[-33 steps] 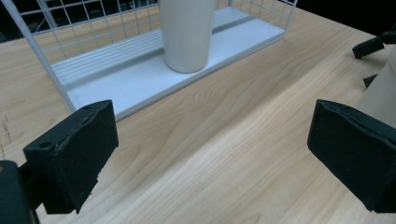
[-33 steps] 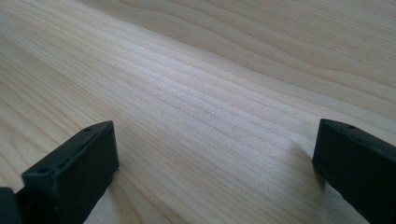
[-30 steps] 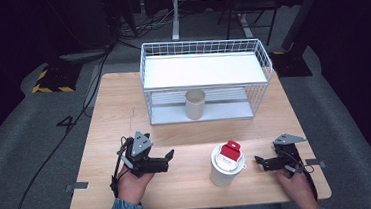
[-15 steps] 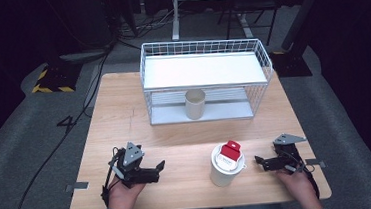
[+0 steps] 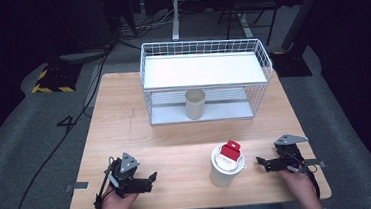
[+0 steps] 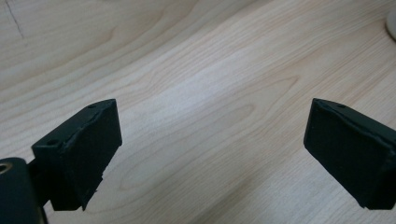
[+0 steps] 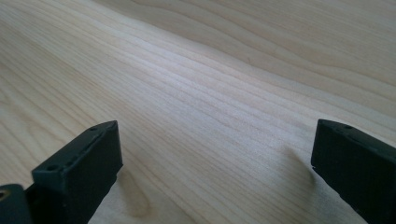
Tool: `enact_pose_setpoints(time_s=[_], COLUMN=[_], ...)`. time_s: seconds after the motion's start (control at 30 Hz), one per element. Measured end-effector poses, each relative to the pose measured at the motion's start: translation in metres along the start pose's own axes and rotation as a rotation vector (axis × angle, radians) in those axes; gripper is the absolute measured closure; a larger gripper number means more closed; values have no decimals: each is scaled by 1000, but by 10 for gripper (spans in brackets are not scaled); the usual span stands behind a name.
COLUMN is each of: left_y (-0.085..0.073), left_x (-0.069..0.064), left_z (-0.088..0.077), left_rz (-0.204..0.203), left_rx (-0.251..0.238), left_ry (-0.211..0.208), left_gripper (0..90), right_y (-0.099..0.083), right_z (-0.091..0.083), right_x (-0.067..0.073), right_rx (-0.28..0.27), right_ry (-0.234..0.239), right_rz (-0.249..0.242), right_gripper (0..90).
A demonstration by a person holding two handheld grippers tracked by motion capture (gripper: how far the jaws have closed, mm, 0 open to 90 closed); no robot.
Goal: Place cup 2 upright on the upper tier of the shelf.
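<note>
cup with red-topped lid: likely light, crushable; grip mid-wall. left claw apart, just been closing, empty; right claw apart, empty.

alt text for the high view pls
A person's two hands rest on the near edge of a wooden table, each holding an open black tool: left tool, right tool. Between them stands a white cup with a red-and-white lid; behind, a white wire rack shelters a second cup.

a large dark "4" is marked on the grey floor left of the table. the red-and-white label atop the white cup carries print too small to read.
</note>
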State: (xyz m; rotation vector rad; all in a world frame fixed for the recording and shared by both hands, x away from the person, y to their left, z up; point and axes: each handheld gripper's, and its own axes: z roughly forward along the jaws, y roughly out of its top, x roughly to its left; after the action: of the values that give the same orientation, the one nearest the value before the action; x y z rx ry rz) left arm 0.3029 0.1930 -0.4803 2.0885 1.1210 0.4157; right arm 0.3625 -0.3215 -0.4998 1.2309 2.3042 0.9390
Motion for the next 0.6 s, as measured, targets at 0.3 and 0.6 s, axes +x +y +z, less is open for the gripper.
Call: enact_pose_setpoints(time_s=[0.3, 0.6], left_y=[-11, -12], left_x=[8, 12], left_z=[12, 19], left_rz=[-22, -14], left_rx=[78, 72], left_ry=[11, 34], left_gripper=[55, 113], right_y=[2, 5], right_z=[-9, -17], right_x=[-1, 2], right_rx=[-23, -35], right_ry=[17, 25], right_rz=[-6, -25], right_gripper=[23, 23])
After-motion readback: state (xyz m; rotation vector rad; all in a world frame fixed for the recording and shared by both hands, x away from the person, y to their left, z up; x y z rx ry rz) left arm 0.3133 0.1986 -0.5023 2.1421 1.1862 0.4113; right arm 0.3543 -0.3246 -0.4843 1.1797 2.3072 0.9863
